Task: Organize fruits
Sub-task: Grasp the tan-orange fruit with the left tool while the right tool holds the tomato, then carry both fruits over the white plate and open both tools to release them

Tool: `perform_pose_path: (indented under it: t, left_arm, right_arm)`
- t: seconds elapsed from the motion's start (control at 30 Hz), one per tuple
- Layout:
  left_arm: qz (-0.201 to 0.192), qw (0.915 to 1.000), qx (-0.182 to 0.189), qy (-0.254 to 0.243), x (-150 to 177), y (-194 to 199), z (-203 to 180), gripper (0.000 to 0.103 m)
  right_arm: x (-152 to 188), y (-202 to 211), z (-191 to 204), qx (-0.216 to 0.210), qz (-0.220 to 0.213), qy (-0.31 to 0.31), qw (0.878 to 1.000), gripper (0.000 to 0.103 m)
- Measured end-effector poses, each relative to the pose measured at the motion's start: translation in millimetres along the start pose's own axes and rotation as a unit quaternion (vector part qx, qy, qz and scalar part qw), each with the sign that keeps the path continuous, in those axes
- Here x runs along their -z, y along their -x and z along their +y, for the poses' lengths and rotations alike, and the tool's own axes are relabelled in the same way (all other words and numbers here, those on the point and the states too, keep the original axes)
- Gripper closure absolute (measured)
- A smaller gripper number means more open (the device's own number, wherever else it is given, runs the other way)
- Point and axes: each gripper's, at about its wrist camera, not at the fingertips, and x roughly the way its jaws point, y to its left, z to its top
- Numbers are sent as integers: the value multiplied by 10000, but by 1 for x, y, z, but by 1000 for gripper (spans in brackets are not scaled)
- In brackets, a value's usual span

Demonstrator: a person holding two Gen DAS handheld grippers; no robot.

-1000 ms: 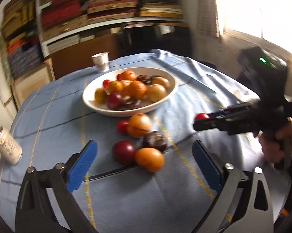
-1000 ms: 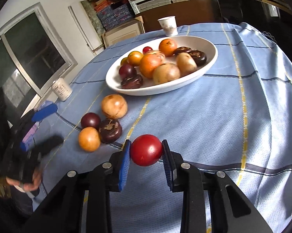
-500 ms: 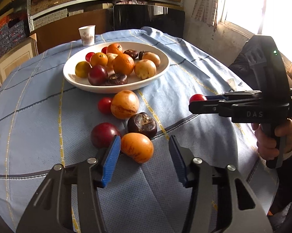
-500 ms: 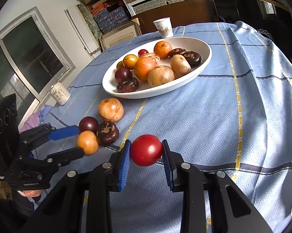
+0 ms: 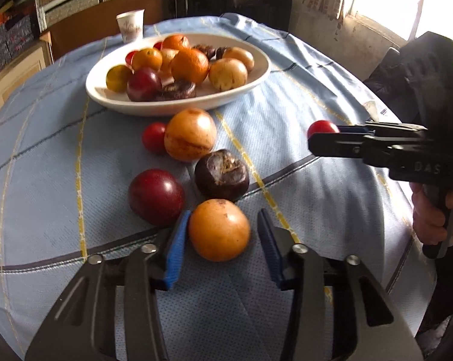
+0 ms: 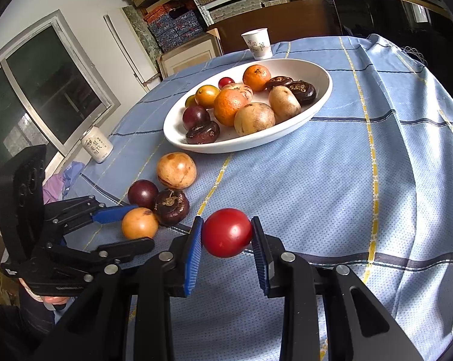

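Observation:
A white oval bowl (image 5: 256, 75) (image 6: 322, 96) holds several fruits at the back of the table. Loose on the cloth lie an orange fruit (image 5: 219, 230) (image 6: 140, 223), a dark red plum (image 5: 155, 197), a dark brown fruit (image 5: 222, 174), a tan round fruit (image 5: 190, 134) and a small red tomato (image 5: 153, 137). My left gripper (image 5: 220, 240) is open, its blue pads either side of the orange fruit; the left pad is at its skin. My right gripper (image 6: 227, 240) is shut on a red tomato (image 6: 227, 232) (image 5: 322, 127), held above the cloth.
A paper cup (image 5: 130, 28) (image 6: 257, 43) stands behind the bowl. A white can (image 6: 96, 149) stands at the table's left edge by a window. Shelves of stacked boxes line the back wall. The blue checked cloth (image 6: 377, 180) drapes over the round table's edges.
My left gripper has moved forward and narrowed until its pads flank the orange fruit. My right gripper has kept the red tomato and stayed nearly still.

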Motion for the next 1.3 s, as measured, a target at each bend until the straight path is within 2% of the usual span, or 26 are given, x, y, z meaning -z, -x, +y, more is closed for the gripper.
perform_pose_path:
  t: [0.07,0.3,0.47,0.6,0.73,0.9,1.0,1.07,1.13,1.2,1.23,1.27,1.3]
  left_arm:
    - [-9,9999,69,109,1,0,5,65]
    - [-80,9998,96,147,1,3,5,65]
    - [-437,9984,306,211,-1,24,7,65]
    - [-635,9964,530,210,-21,44,20,65]
    - [-878,9958,235,119,-64,55,36,65]
    - [-875,9950,40,483,-114,26,66,65]
    - [-774,9952,-93,594,-130,5,75,65]
    - [-812,9949,-260,534,-135,-4,77,65]
    - [-869,9944,-266,540,-136,-6,76,65]
    - [-941,9930,-368,617,-135,-4,77,42]
    - [-1010,9913,-498,684,-134,0,78,16]
    - [-1203,9873,-678,783,-130,9,78,8]
    - [-1406,9837,-748,829,-123,21,78,8]
  right_arm:
    - [0,0,0,-6,-3,-2,10000,71]
    - [0,0,0,8,11,-19,10000,71]
    - [0,1,0,-33,-53,-35,10000,71]
    - [-2,2,0,-57,-154,-7,9999,71]
    - [-21,10,5,-180,-520,-35,9985,71]
    - [-67,0,9,118,-1058,52,9943,71]
    - [-85,-17,1,281,-1134,-45,9931,71]
    - [-94,-28,-5,300,-1105,-157,9933,71]
    - [-99,-37,-9,361,-1078,-175,9934,71]
    - [-101,-42,-11,347,-1093,-166,9933,70]
    - [-102,-45,-11,347,-1117,-165,9930,70]
    - [-103,-46,-11,375,-1128,-173,9928,68]
    - [-102,-45,-10,373,-1116,-171,9929,55]
